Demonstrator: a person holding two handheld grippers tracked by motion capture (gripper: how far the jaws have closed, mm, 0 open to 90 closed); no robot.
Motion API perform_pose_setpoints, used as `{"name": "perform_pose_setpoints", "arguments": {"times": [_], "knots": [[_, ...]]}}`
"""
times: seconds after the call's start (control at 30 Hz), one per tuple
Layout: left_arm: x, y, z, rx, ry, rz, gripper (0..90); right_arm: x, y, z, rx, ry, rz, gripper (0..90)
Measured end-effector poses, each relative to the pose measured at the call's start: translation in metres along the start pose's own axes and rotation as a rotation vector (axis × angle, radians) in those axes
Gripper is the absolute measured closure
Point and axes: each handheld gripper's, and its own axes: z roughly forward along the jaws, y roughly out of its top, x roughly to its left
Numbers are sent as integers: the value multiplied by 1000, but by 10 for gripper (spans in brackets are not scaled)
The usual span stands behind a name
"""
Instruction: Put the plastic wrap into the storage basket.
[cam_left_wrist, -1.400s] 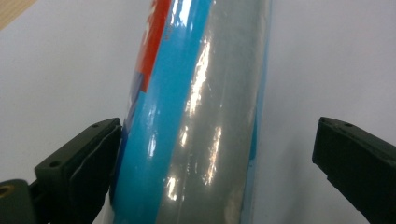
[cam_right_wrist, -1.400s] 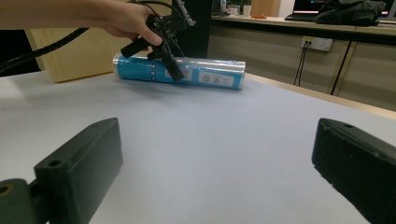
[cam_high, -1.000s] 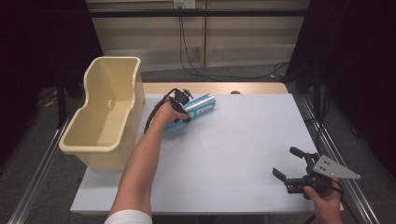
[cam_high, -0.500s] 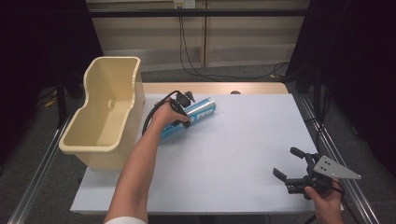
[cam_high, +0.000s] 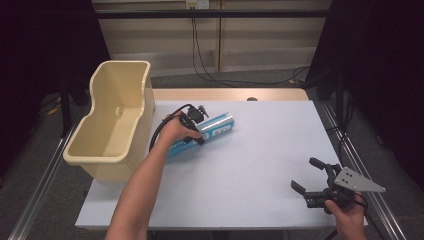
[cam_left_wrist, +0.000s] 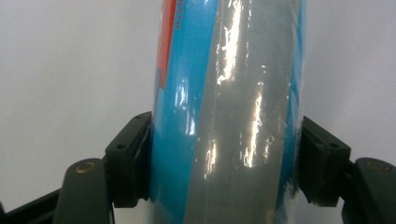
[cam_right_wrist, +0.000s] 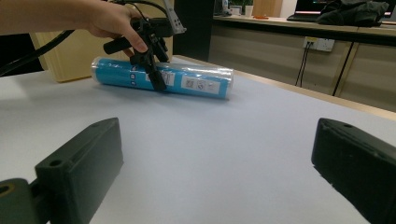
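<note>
Glossy blue tube (cam_high: 207, 131) (cylindrical), left gripper (cam_high: 194, 125) clamping

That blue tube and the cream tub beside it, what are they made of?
The blue tube looks wrapped in clear glossy plastic film: crinkled highlights run along it where the left hand-held gripper clamps it. What is inside cannot be told. The cream tub seems moulded plastic, smooth and matte, with rounded walls and rim.

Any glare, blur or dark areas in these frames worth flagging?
Left gripper view: bright glare streaks on the blue tube's shiny wrap, printed text too close and cropped to read. Right gripper view: its own jaws are soft-focus in the foreground, the tube sharp. High view: table evenly lit, surroundings dark.
</note>
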Motion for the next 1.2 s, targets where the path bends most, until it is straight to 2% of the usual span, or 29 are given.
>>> {"name": "perform_pose_setpoints", "arguments": {"times": [0.03, 0.1, 0.17, 0.27, 0.43, 0.47, 0.5, 0.53, 0.57, 0.6, 0.67, 0.7, 0.73, 0.77, 0.8, 1.0, 1.2], "knots": [[0, 0, 1, -5, 1, 0, 300, 0, 0, 0, 1, 0, -1, 16], [2, 0, 3, -13, -11, -39, 291, -1, 0, 0, 1, -1, 1, 16], [2, 0, 5, -19, -11, -47, 287, -1, 0, 0, 1, -1, 1, 16], [2, 0, 6, -13, -7, -22, 296, 0, 0, 0, -1, 3, -3, 16], [-2, 3, 5, 14, 14, -13, 304, -1, 0, 0, 1, 1, 0, 16], [-3, 4, 5, 12, 6, -29, 304, -1, 0, 0, 0, 1, 2, 16], [-2, 4, 2, 3, -26, -96, 313, -2, -1, 0, 0, 1, 6, 16], [-2, 4, 2, 3, -26, -96, 317, -2, -1, 0, -1, 1, 7, 16], [0, 4, 0, -6, -50, -116, 317, -2, -1, 0, -1, 1, 7, 16], [0, 5, -3, -16, -52, -133, 317, -2, -1, 0, -1, 2, 6, 17], [2, 7, -9, -3, -40, -124, 318, -2, -1, 0, 0, -1, 9, 16], [1, 9, -15, 7, -44, -176, 318, -2, -1, 0, -2, -1, 14, 16], [1, 9, -15, 7, -44, -176, 319, -2, -1, 0, -2, -1, 14, 16], [2, 9, -24, -6, -60, -213, 320, -3, -1, 0, -2, -2, 11, 16], [2, 10, -28, -19, -62, -229, 320, -3, -1, 0, -3, -1, 13, 16], [1, 11, -48, -45, -45, -257, 322, -2, -1, 0, -4, 0, 11, 16], [0, 11, -67, -44, -45, -271, 322, -1, 0, 1, -6, 2, 10, 16]]}}
